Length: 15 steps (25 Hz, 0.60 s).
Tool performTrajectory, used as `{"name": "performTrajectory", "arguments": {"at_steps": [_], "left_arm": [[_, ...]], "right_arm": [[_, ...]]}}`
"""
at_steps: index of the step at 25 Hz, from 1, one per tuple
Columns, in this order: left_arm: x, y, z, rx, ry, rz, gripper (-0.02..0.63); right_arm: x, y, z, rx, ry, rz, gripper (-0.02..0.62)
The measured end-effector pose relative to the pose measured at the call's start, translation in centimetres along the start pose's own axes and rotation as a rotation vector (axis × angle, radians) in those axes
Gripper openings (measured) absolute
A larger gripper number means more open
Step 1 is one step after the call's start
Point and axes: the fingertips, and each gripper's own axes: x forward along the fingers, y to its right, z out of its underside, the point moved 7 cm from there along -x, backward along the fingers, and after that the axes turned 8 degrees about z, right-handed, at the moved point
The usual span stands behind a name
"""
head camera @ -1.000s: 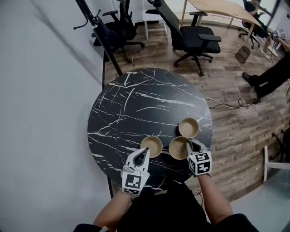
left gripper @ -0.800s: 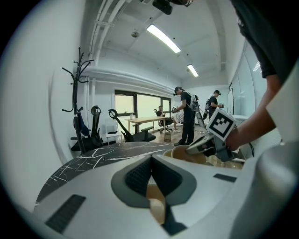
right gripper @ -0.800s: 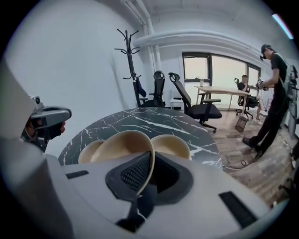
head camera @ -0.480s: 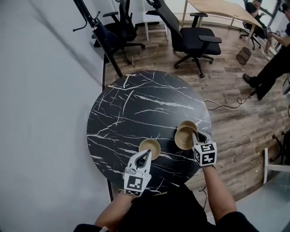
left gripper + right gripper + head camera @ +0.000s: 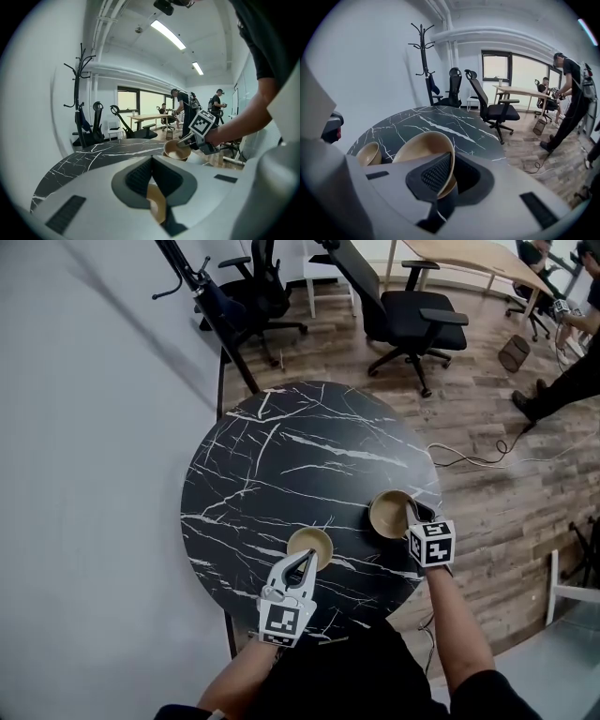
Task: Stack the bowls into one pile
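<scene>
Tan, thin-walled bowls like these look light, stiff and smooth, best pinched at the rim. At left, the left gripper point(image 5: 303, 560) is clamped on the first bowl point(image 5: 310, 544), which sits on the black marble table point(image 5: 281, 456). At right, the right gripper point(image 5: 411, 513) grips the second bowl point(image 5: 388, 514) by its rim near the table's edge. No writing is legible.

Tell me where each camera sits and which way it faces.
Head view: on the head, steeply down at the table; left gripper, right gripper, both forearms show.
Left gripper view: on that gripper, along jaws shut on the left bowl, toward the right gripper; right forearm shows.
Right gripper view: on that gripper, past jaws shut on the right bowl, toward the left bowl and chairs.
Shared: both gripper views show both bowls.
</scene>
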Motion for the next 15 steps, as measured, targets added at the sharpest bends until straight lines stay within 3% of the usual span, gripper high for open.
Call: {"name": "performTrajectory", "arguments": {"at_steps": [10,15], "left_arm": [[0.2,0.1,0.1,-0.005,-0.012,-0.013,0.012],[0.2,0.2,0.0,-0.009,-0.007,-0.018,0.012]], "right_arm": [[2.0,-0.3,0.1,-0.037,-0.048,-0.036,0.034],[1.7,0.0,-0.5,-0.045,-0.018,-0.019,0.097]]}}
